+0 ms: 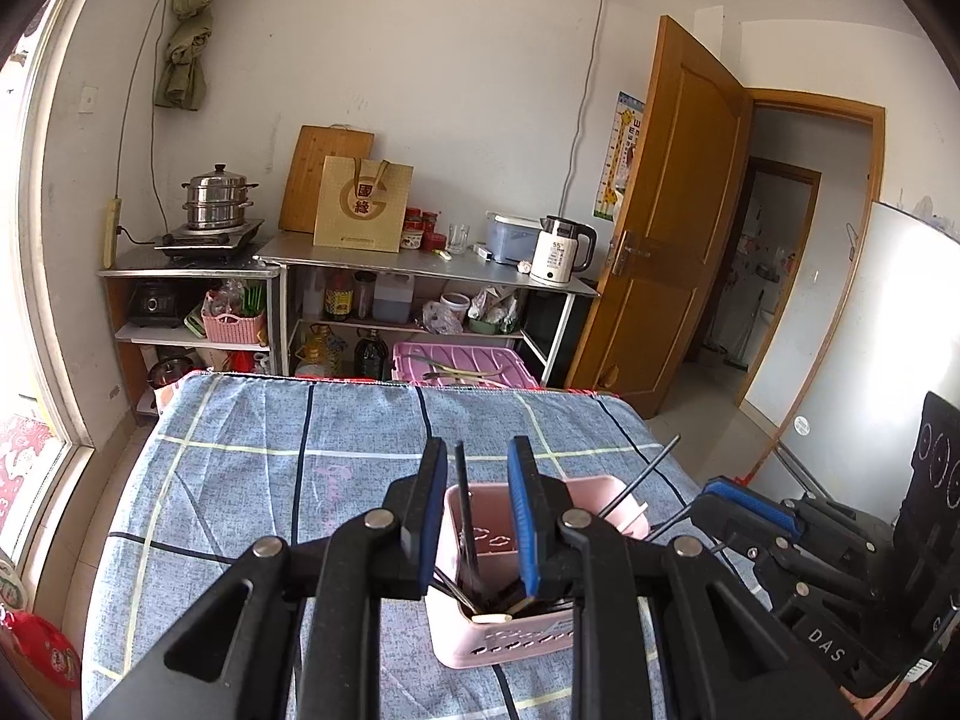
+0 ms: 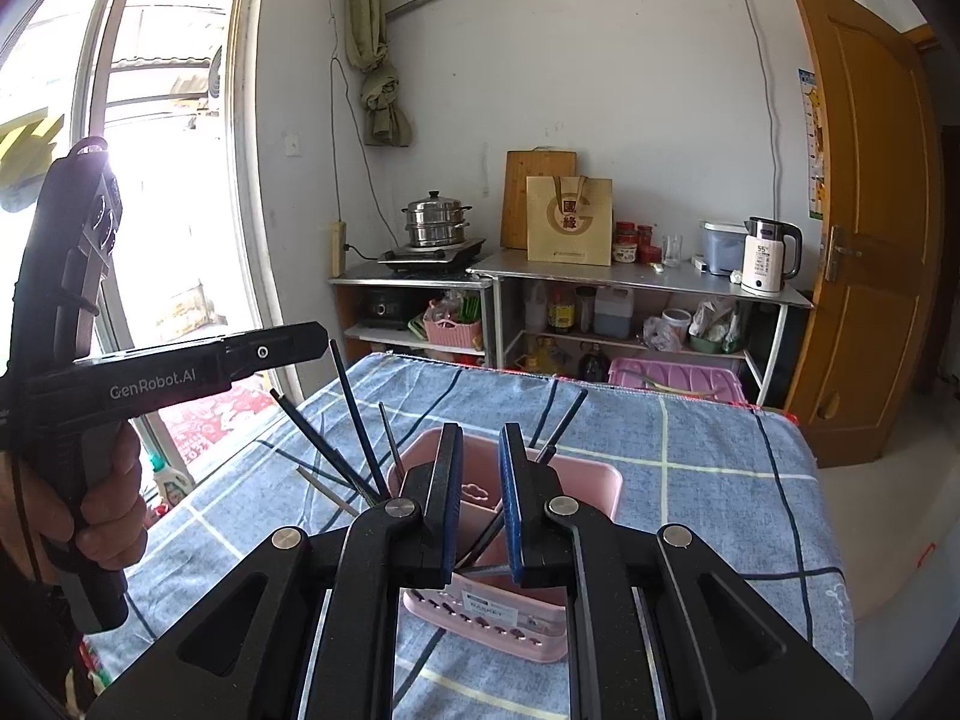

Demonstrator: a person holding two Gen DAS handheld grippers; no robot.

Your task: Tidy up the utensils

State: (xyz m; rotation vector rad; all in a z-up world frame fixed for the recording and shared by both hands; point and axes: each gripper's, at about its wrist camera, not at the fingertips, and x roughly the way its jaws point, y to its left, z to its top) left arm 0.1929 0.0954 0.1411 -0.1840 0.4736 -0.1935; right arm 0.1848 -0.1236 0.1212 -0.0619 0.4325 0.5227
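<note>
Now both jaws stand apart, holding nothing: left gripper (image 1: 477, 516) and right gripper (image 2: 480, 501) over the pink plastic basket (image 1: 510, 630) of dark chopsticks (image 2: 354, 420) on the checked desk (image 2: 690, 480); I think more utensils come next.

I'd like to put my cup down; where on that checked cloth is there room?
Bare cloth lies between the pink basket and the window side, and beyond the basket toward the shelves. Around the basket it is crowded: both grippers and leaning chopsticks.

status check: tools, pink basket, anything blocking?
Left tool open, one dark utensil loose between its pads. Right tool open, empty. Pink basket upright on checked cloth, utensils inside. Nothing blocking.
</note>
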